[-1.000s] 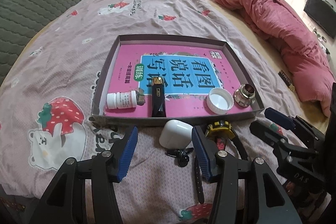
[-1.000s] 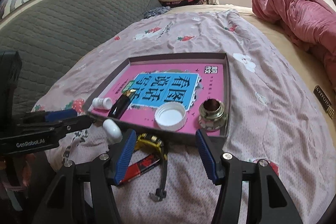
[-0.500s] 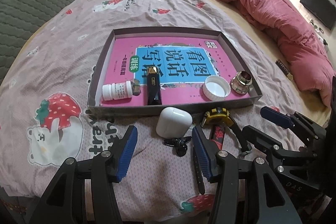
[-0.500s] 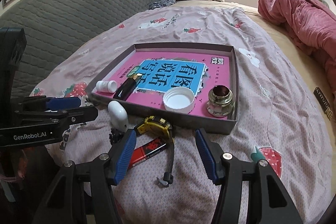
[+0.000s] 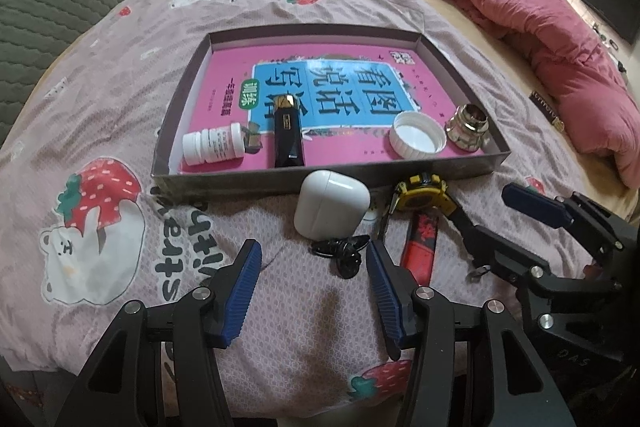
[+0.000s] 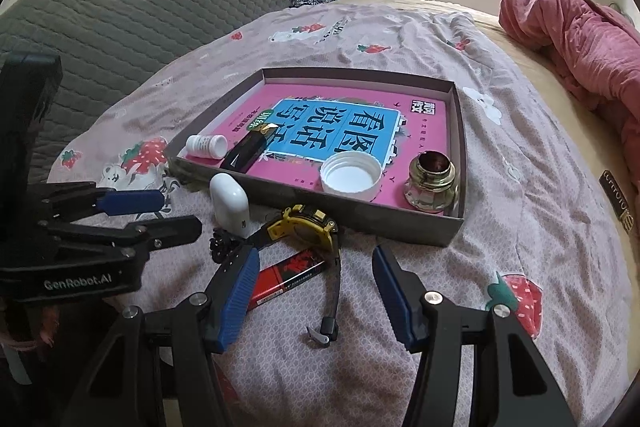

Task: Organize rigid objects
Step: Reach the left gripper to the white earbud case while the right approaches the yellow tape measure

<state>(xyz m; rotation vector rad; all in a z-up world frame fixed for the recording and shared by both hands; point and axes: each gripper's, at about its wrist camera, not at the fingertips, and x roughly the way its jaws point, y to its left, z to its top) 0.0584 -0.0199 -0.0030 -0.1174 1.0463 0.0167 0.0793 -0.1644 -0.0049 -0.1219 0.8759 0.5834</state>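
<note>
Both tools are empty and wide open, hovering low over the near edge of the bed (image 5: pixel 120 39): the left tool (image 5: pixel 314 285) points at the white earbud case (image 5: pixel 330 203), and the right tool (image 6: pixel 314 297) at the yellow-and-black watch (image 6: pixel 302 231). The shallow tray (image 5: pixel 320 177) already holds a small white bottle (image 5: pixel 214 148), a black lighter (image 5: pixel 288 139), a white lid (image 5: pixel 418 140) and a metal fitting (image 5: pixel 468 128), all along its near side. Four things lie outside it, just in front of its near wall: the case, a small black clip-like piece (image 5: pixel 344 253) near the left tool's right finger, the watch and a red flat pack (image 6: pixel 288 277). So the sorting looks about half done, and the step in hand seems to be choosing the next pick. The case looks the likely target; the left tool would need to advance, straddle its smooth rounded sides and close squarely so it cannot squirt out.
</note>
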